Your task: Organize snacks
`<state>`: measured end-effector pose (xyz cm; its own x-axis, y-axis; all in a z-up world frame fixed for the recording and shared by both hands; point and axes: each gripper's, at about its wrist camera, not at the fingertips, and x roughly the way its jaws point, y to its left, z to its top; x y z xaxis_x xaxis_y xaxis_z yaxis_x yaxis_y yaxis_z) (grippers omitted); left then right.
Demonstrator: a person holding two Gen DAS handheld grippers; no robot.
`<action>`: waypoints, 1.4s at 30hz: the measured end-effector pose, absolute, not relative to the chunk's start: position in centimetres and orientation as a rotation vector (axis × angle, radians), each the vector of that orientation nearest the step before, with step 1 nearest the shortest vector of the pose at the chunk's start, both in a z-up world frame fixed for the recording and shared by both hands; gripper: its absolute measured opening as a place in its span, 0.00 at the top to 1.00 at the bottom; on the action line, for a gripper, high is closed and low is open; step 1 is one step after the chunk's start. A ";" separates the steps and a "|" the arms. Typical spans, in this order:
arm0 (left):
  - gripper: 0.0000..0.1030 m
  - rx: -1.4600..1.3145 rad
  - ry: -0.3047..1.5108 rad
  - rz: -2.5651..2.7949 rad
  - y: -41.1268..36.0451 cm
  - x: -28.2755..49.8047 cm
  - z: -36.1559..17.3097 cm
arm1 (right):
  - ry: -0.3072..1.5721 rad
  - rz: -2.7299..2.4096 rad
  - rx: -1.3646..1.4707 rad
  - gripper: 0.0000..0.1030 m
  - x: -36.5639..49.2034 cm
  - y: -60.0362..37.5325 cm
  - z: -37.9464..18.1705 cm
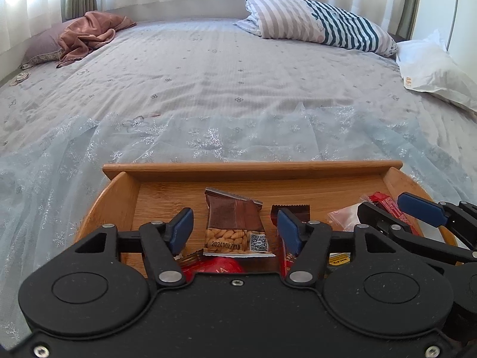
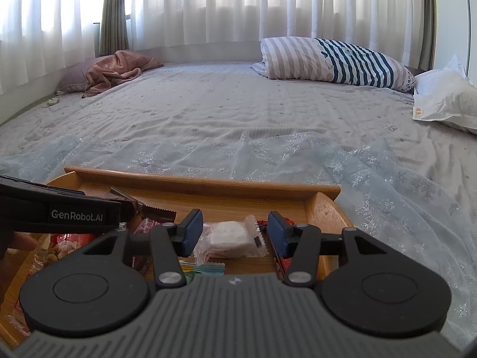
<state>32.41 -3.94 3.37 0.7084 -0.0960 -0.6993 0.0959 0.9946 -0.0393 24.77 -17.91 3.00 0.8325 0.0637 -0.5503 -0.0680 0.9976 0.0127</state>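
A wooden tray (image 1: 244, 169) of snacks lies on the bed; it also shows in the right wrist view (image 2: 202, 183). My left gripper (image 1: 235, 228) is open over the tray, its pads either side of a brown peanut packet (image 1: 234, 226). A small dark brown packet (image 1: 290, 208) and red wrappers (image 1: 220, 265) lie close by. My right gripper (image 2: 234, 232) is open, its pads either side of a clear packet holding a white cake (image 2: 231, 237). The right gripper also shows at the right of the left wrist view (image 1: 417, 208). The left gripper's arm (image 2: 59, 210) crosses the right wrist view.
A grey bedspread (image 1: 208, 68) with a sheer blue snowflake cloth (image 1: 208, 140) lies under the tray. A striped pillow (image 1: 316, 21), a white pillow (image 1: 432, 71) and a brown crumpled cloth (image 1: 89, 32) lie at the far side, below curtains.
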 end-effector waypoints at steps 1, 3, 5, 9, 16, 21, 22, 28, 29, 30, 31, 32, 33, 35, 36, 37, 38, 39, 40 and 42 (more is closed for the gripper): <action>0.38 0.004 0.770 -0.108 -3.9 32.2 3.6 | 0.580 0.069 -0.006 0.36 24.6 -17.9 3.2; 0.34 0.007 0.758 -0.109 -3.9 31.7 4.2 | 0.572 0.066 -0.004 0.35 24.3 -18.0 3.5; 0.32 0.009 0.747 -0.110 -3.9 31.3 4.8 | 0.564 0.064 -0.003 0.34 24.0 -18.0 3.9; 0.26 0.011 0.732 -0.105 -3.7 30.5 5.7 | 0.547 0.061 -0.008 0.30 23.3 -18.2 4.6; 0.14 0.024 0.711 -0.093 -3.1 28.6 6.6 | 0.518 0.056 -0.012 0.23 21.9 -18.3 5.8; 0.09 0.015 0.698 -0.093 -2.6 27.1 7.3 | 0.495 0.053 -0.010 0.16 20.8 -18.6 6.5; 0.08 0.011 0.695 -0.093 -2.6 26.7 7.4 | 0.491 0.054 -0.010 0.16 20.6 -18.6 6.6; 0.05 -0.011 0.680 -0.107 -2.0 24.4 8.0 | 0.463 0.049 -0.006 0.14 18.7 -19.0 7.2; 0.05 -0.011 0.677 -0.109 -2.0 23.9 8.1 | 0.462 0.050 -0.004 0.14 18.4 -19.1 7.2; 0.05 -0.010 0.674 -0.108 -2.0 23.5 8.1 | 0.460 0.051 -0.002 0.13 18.1 -19.1 7.3; 0.05 -0.010 0.669 -0.107 -2.0 23.1 8.1 | 0.456 0.050 -0.001 0.13 17.7 -19.1 7.3; 0.04 -0.007 0.661 -0.106 -2.0 22.6 8.2 | 0.453 0.049 -0.002 0.13 17.4 -19.2 7.3; 0.04 -0.005 0.656 -0.105 -2.0 22.1 8.2 | 0.450 0.047 -0.004 0.13 17.0 -19.2 7.3; 0.03 -0.002 0.653 -0.103 -2.0 21.3 8.2 | 0.450 0.047 -0.001 0.12 16.4 -19.3 7.3; 0.03 -0.004 0.653 -0.105 -2.0 20.9 8.2 | 0.450 0.047 0.002 0.11 16.1 -19.4 7.3; 0.03 -0.007 0.653 -0.107 -2.0 20.5 8.1 | 0.447 0.049 0.004 0.10 15.7 -19.4 7.2; 0.03 -0.010 0.653 -0.108 -2.0 20.1 8.1 | 0.444 0.050 0.002 0.09 15.3 -19.4 7.2; 0.03 -0.011 0.651 -0.105 -1.9 19.7 8.0 | 0.440 0.048 0.000 0.09 15.0 -19.4 7.2; 0.03 -0.009 0.648 -0.101 -2.0 19.4 8.0 | 0.436 0.048 -0.005 0.09 14.5 -19.3 7.1; 0.03 -0.003 0.644 -0.086 -2.0 18.5 7.9 | 0.429 0.051 -0.012 0.08 13.8 -19.2 7.1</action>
<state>18.49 -2.02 7.86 0.7964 -0.0808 -0.5994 0.0790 0.9964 -0.0293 13.76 -19.22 7.10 0.9082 0.0463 -0.4159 -0.0516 0.9987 -0.0014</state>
